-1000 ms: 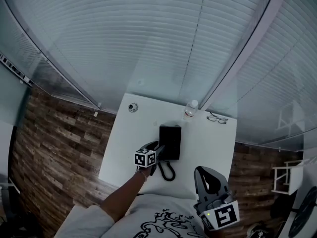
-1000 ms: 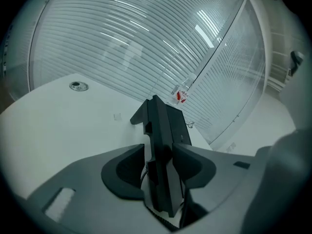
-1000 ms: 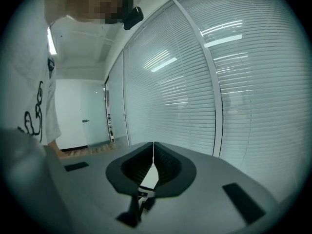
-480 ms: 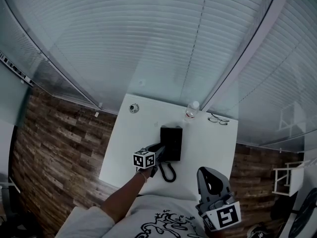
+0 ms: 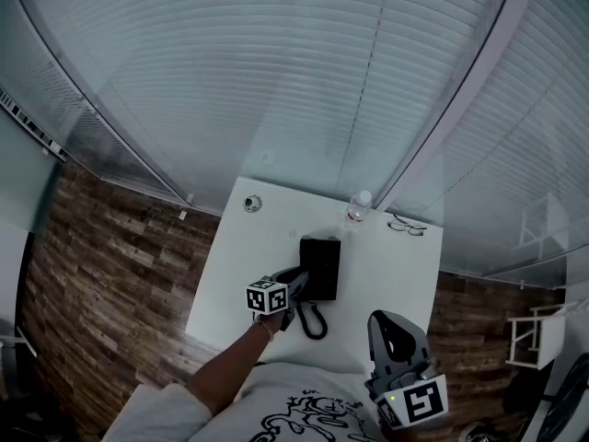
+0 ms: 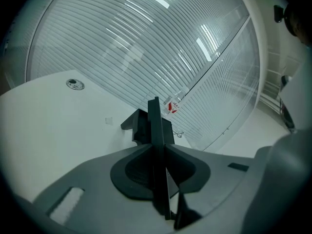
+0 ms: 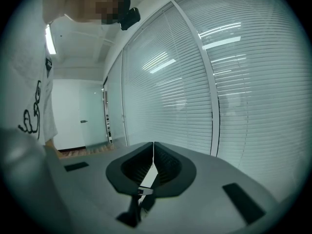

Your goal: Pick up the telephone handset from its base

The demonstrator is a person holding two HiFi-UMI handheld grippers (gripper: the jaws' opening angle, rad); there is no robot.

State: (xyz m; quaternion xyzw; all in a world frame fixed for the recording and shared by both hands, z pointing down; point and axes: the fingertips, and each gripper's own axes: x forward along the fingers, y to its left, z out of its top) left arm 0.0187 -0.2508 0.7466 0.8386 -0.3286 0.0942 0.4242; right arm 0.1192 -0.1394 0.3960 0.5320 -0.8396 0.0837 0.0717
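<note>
Our left tool (image 6: 157, 149) is closing, its pads on the telephone handset (image 6: 154, 121); our right tool (image 7: 153, 145) is closed and empty.

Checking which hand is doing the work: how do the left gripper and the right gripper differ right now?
The left gripper reaches out over the white table to the telephone; the right gripper hangs back by the person's body. The left gripper's jaws are closing on the black handset between them; the right gripper's jaws are together with nothing between them. Both have the same grey two-jaw build.
</note>
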